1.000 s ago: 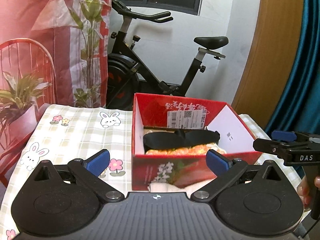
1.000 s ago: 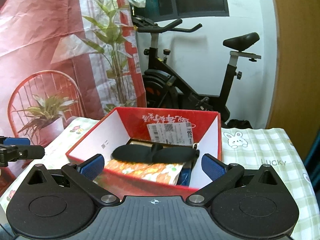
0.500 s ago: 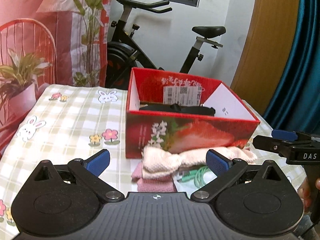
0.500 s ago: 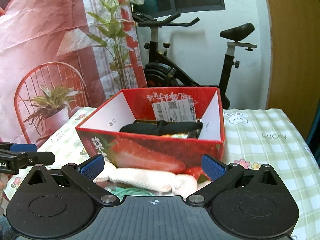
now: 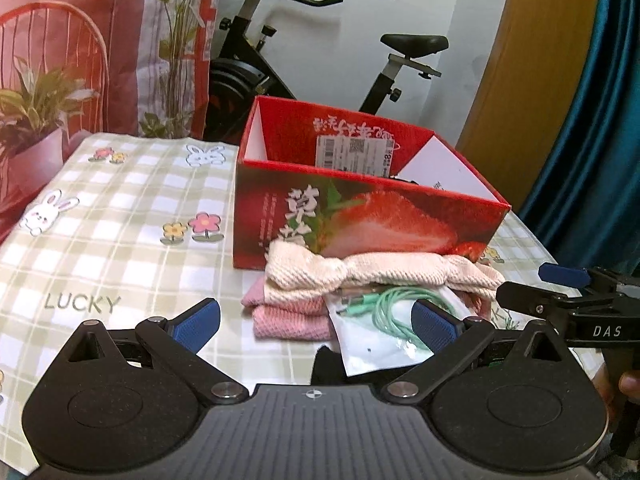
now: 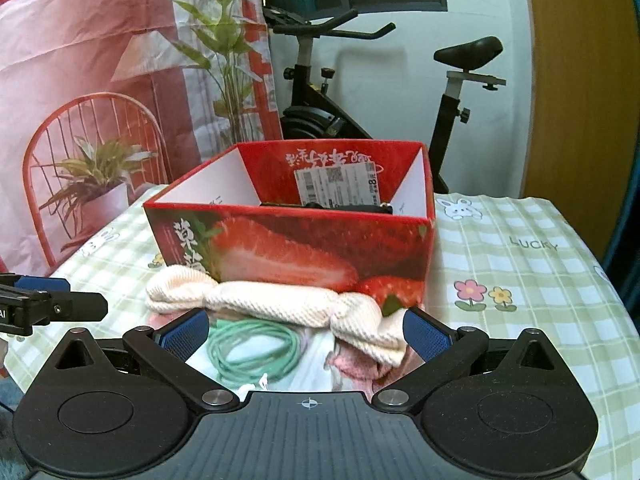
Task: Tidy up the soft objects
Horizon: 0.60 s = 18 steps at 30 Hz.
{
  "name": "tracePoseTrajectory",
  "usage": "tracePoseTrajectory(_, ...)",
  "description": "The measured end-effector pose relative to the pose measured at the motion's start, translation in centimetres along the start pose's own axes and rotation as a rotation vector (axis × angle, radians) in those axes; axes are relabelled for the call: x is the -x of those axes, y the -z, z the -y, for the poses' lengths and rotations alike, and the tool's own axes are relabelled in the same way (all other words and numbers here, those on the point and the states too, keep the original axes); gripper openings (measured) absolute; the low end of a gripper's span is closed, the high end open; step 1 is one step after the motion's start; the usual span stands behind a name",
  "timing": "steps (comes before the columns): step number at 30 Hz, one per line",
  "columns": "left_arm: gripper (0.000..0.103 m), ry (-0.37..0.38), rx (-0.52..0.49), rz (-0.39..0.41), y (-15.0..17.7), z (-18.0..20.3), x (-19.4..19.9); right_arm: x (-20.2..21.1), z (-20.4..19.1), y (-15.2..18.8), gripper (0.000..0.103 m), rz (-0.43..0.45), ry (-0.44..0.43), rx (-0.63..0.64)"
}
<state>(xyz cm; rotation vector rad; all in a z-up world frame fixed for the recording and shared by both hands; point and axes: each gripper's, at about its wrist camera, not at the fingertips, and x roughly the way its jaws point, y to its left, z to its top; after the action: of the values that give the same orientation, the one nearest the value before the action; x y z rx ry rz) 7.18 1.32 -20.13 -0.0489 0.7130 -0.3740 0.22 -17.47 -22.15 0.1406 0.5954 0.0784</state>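
On the left of the left wrist view, a green-and-white checked tablecloth [image 5: 120, 248] printed with rabbits, flowers and the word LUCKY is seen spread over the table. The left gripper [image 5: 316, 320] is shown low in the frame with its blue-padded fingers [image 5: 198, 318] spread wide and nothing held between them. Between and beyond the fingers, a cream knitted cloth twisted at its middle [image 5: 360, 272] is seen lying on a folded pink knitted cloth [image 5: 288, 316]; both rest on the tablecloth against the front wall of a red cardboard box printed with a strawberry [image 5: 360, 224]. A clear plastic pouch holding a coiled mint-green cable [image 5: 380, 328] is laid over the near edge of the cloths, just beside the right finger pad. A dark item is partly visible inside the box; its nature cannot be told. At the far right, the right gripper [image 5: 560, 280] is seen from the side, near the cloths.

In the right wrist view, the same gripper [image 6: 306, 330] is shown with its fingers [image 6: 424, 334] released and wide apart, the cream cloth and green cable lying between them. Behind the table, a black exercise bike [image 6: 320, 112] and a red-and-pink printed backdrop with plants and a chair [image 6: 92, 80] are visible.
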Motion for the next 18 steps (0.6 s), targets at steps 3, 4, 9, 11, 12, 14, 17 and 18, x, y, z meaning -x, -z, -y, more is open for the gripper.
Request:
tracePoseTrajectory(3, 0.099, 0.023, 0.012, -0.008, 0.4, -0.1, -0.2, -0.1, 0.2, 0.8, 0.101, -0.025, 0.001, -0.011)
tracePoseTrajectory(4, 0.098, 0.028, 0.012, -0.012, 0.5, -0.1, -0.3, -0.2, 0.2, 1.0, 0.099, -0.035, -0.005, -0.014)
tracePoseTrajectory(9, 0.088, 0.066, 0.016, -0.057, 1.3, 0.2, -1.5, -0.7, -0.7, 2.2, 0.093, -0.077, -0.033, 0.021)
tracePoseTrajectory(11, 0.081, 0.086, 0.017, -0.075, 1.6, 0.2, -1.9, -0.8, -0.8, 2.3, 0.088, -0.089, -0.041, 0.023)
tracePoseTrajectory(12, 0.079, 0.095, 0.019, -0.081, 1.7, 0.2, -2.0, -0.8, -0.8, 2.4, 0.085, -0.092, -0.045, 0.024)
tracePoseTrajectory(14, 0.078, 0.104, 0.024, -0.088, 1.9, 0.1, -2.2, -0.9, -0.8, 2.4, 0.084, -0.092, -0.045, 0.022)
tracePoseTrajectory(17, 0.076, 0.114, 0.046, -0.093, 1.8, -0.3, -2.6, -1.2, -0.5, 2.3, 0.081, -0.096, -0.052, 0.01)
tracePoseTrajectory(18, 0.072, 0.119, 0.048, -0.097, 1.5, -0.4, -2.9, -1.5, -0.4, 2.2, 0.079, -0.101, -0.057, 0.004)
